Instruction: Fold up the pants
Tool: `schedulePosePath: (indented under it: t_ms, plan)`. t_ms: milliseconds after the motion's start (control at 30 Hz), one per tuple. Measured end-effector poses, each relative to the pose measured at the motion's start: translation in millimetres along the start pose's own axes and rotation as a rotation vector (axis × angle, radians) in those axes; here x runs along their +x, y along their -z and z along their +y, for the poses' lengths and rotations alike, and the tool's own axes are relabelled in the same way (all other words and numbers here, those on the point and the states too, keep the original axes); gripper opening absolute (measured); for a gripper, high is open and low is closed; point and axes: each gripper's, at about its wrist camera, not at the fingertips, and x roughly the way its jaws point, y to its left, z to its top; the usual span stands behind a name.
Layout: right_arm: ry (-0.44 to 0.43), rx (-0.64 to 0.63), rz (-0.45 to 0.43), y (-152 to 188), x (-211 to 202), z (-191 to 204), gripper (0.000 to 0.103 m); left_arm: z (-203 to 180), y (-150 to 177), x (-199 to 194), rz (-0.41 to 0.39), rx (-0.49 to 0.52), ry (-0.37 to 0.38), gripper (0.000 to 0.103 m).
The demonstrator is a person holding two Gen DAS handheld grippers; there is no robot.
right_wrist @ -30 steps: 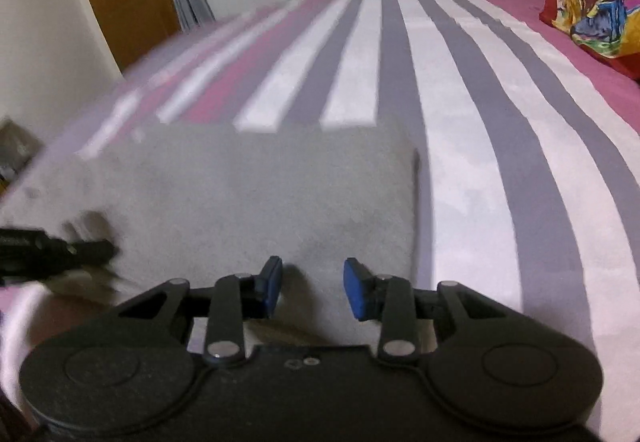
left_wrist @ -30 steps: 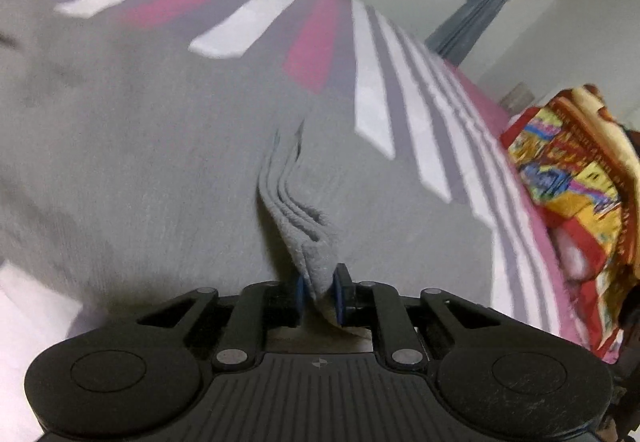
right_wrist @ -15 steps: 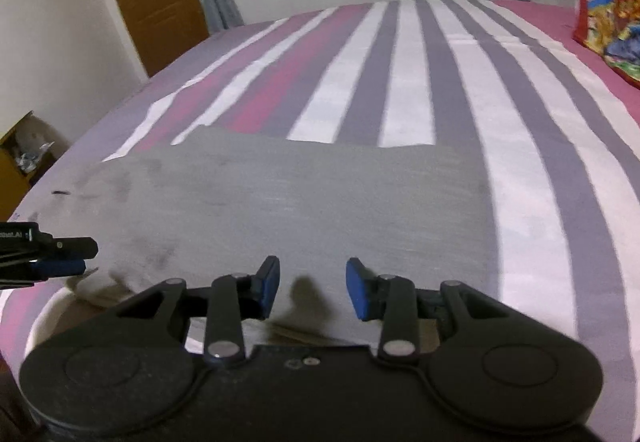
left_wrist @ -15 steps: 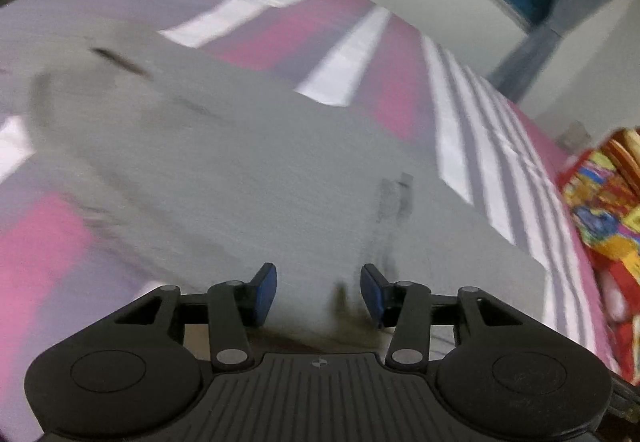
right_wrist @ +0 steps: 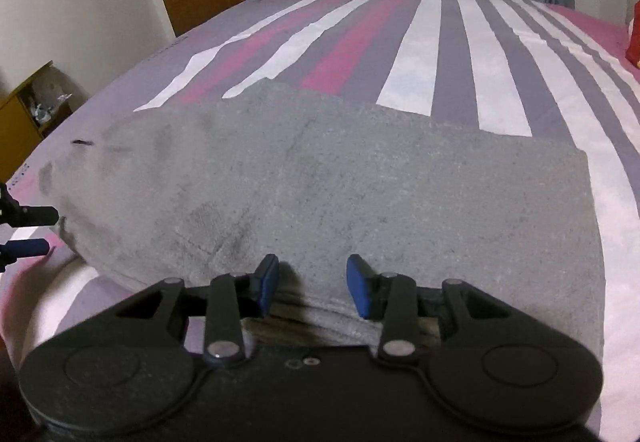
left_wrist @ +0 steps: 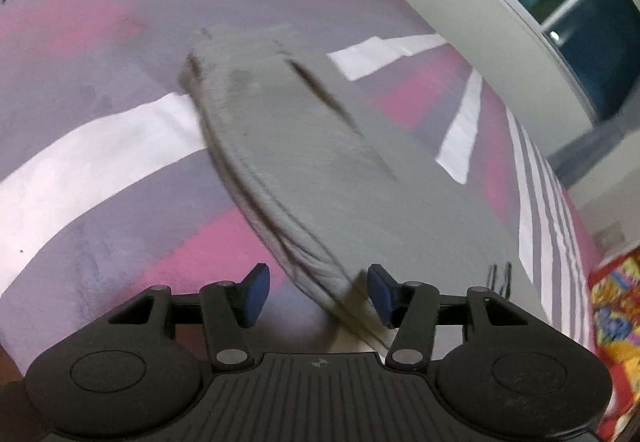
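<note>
Left gripper [left_wrist: 316, 292]: jaws opening, pads clear of cloth; the stacked end of the pants [left_wrist: 320, 170] lies between them, unheld. 
Pants: grey, folded into a long slab, flat on the striped bed [right_wrist: 440, 54] near its front edge. Judged soft, limp, light, thick where layers stack; likely to sag and shift if lifted by one layer. Best taken at the layered edges, all plies together. 
Right gripper [right_wrist: 313, 284]: jaws partly apart over the near hem, gripping nothing.
</note>
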Motion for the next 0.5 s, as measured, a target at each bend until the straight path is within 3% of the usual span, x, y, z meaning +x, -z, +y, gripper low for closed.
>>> schedulePosePath:
  t_ms: [300, 500]
  plan:
    - [0.014, 0.014, 0.004, -0.6, 0.9, 2.3, 0.04, 34.5, -24.3, 44.6, 0.013, -0.19, 0.099, 0.053]
    - [0.027, 0.016, 0.004, -0.6, 3.6, 4.0, 0.04, 43.0, -41.8, 70.1, -0.004, -0.241, 0.14, 0.053]
